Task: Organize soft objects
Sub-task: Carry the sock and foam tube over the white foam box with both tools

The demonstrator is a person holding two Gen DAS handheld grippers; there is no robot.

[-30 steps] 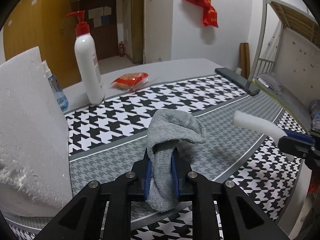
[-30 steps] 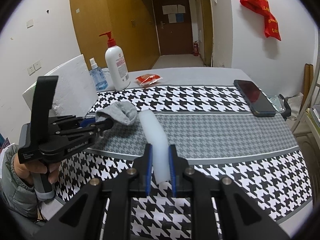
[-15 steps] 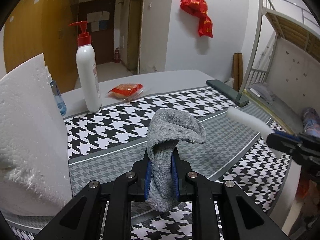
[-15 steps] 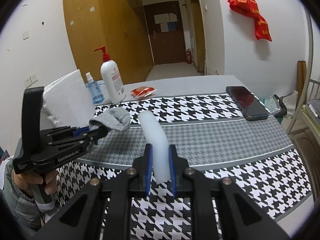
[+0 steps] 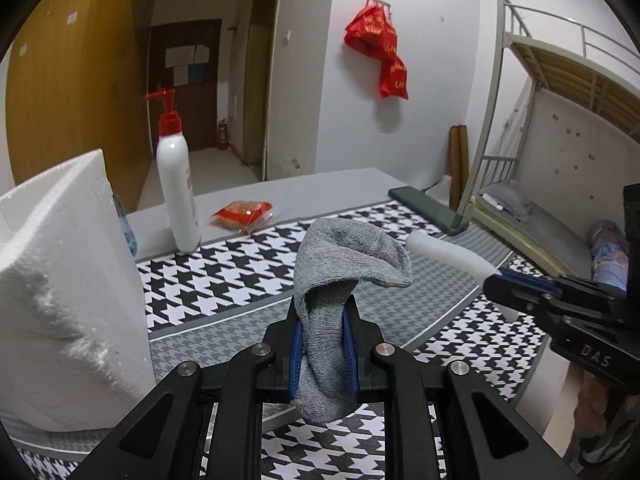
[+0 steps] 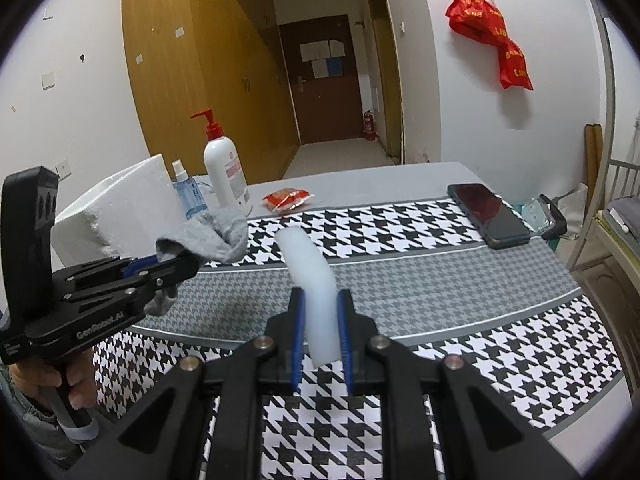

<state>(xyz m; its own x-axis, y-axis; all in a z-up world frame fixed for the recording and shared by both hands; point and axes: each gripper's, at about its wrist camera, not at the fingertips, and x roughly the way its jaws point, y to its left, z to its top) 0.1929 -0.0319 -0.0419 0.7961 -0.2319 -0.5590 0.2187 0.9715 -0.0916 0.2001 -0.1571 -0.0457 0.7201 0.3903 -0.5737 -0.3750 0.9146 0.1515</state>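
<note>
A grey sock [image 5: 340, 272] stands up between the blue pads of my left gripper [image 5: 322, 344], which is shut on it and held above the table; the sock's top flops to the right. In the right wrist view the same sock [image 6: 216, 236] and left gripper [image 6: 168, 268] hang at the left. My right gripper [image 6: 320, 332] is shut on a curved white foam strip [image 6: 312, 280] that arches forward over the table. In the left wrist view that foam strip [image 5: 448, 256] pokes out of the right gripper [image 5: 496, 276] at the right.
A houndstooth cloth [image 6: 400, 272] covers the table. A white foam block [image 5: 60, 300] stands at the left, with a red-pump lotion bottle [image 5: 176, 176], a small blue spray bottle [image 6: 188, 196] and a red snack packet [image 5: 242, 212] behind. A dark phone [image 6: 488, 214] lies at the far right.
The left gripper has risen with the sock, so more wall and less table shows. The right gripper with the foam strip has come closer to the sock in the left view.
</note>
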